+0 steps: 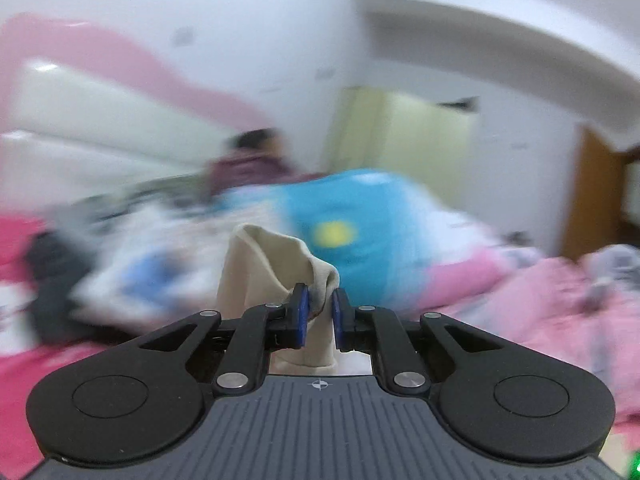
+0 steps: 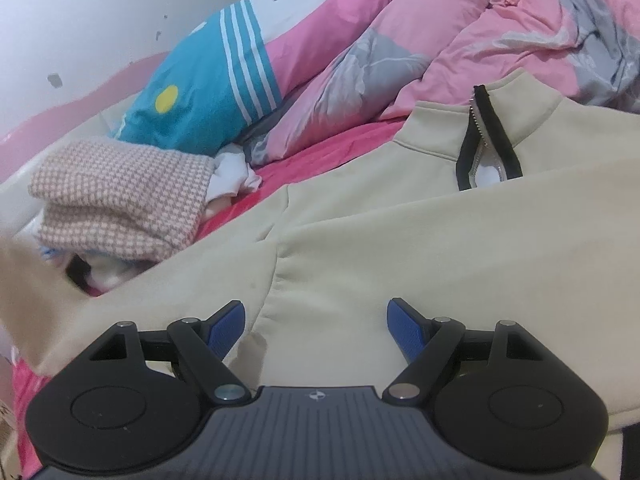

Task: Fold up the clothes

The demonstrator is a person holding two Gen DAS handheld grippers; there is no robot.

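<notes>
A beige sweatshirt [image 2: 400,232] with a black-trimmed zip collar [image 2: 486,136] lies spread on the red bed sheet [image 2: 320,148]. My right gripper [image 2: 316,312] hovers just over its chest, jaws wide open with nothing between the blue pads. My left gripper [image 1: 320,296] is shut on a bunched fold of beige cloth [image 1: 264,264], which hangs down from the blue pads well above the bed. At the left edge of the right wrist view a blurred beige strip [image 2: 24,280] rises from the sweatshirt. The left wrist view is blurred.
A folded pink houndstooth garment [image 2: 120,192] sits on a pile at the left. Behind it lie a blue striped pillow [image 2: 200,96] and a crumpled pink quilt [image 2: 480,28]. A person in a maroon top [image 1: 248,160] sits across the bed. A brown door [image 1: 592,192] stands at the right.
</notes>
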